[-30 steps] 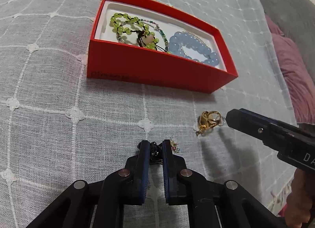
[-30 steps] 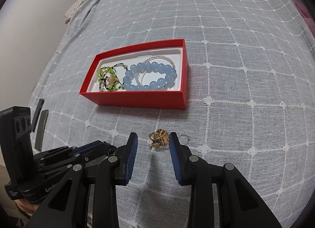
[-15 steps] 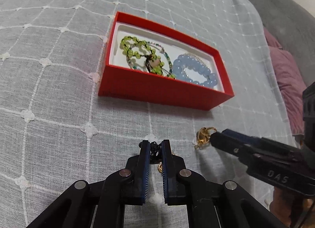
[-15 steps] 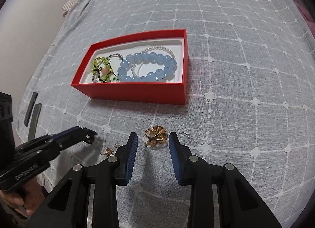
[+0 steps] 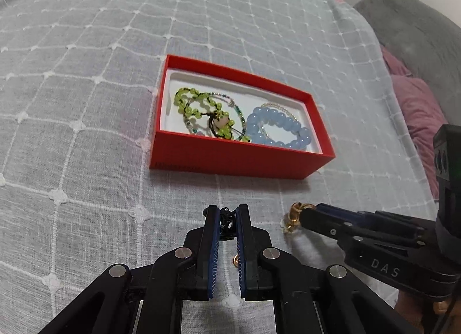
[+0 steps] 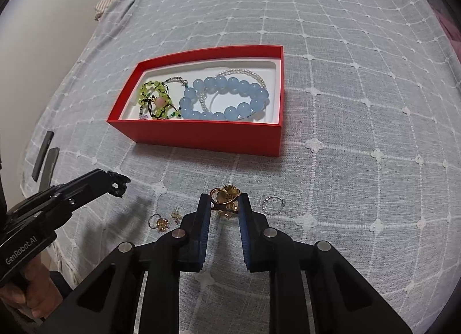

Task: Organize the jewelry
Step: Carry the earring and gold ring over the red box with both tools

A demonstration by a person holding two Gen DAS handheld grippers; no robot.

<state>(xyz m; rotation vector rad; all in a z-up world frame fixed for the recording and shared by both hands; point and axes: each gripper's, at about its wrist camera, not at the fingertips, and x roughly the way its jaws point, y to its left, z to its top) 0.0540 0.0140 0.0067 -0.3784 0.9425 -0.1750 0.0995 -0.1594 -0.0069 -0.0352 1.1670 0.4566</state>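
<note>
Right gripper (image 6: 223,203) closing, gold ring (image 6: 224,196) between its tips, pads touching its sides. Left gripper (image 5: 227,213) clamped on small black jewelry piece (image 5: 226,218), lifted off gray cloth (image 5: 86,103). Small gold earrings (image 6: 164,220) left of right claw, thin silver ring (image 6: 273,205) right. Red box (image 6: 201,135) with bead bracelets ahead of both.

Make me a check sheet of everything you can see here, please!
Surface: grey cloth with white grid stitching.
Job's things: red box holds a blue bead bracelet and a green bead bracelet; gold ring, small gold earrings and a thin silver ring lie outside it.
Clutter: two dark strips at the cloth's edge.
Grippers: left hand-held gripper shut on a small black piece; right hand-held gripper closing, the gold ring between its pads.
Cables: nothing seen.
Surroundings: pink cushion, grey cushion.
</note>
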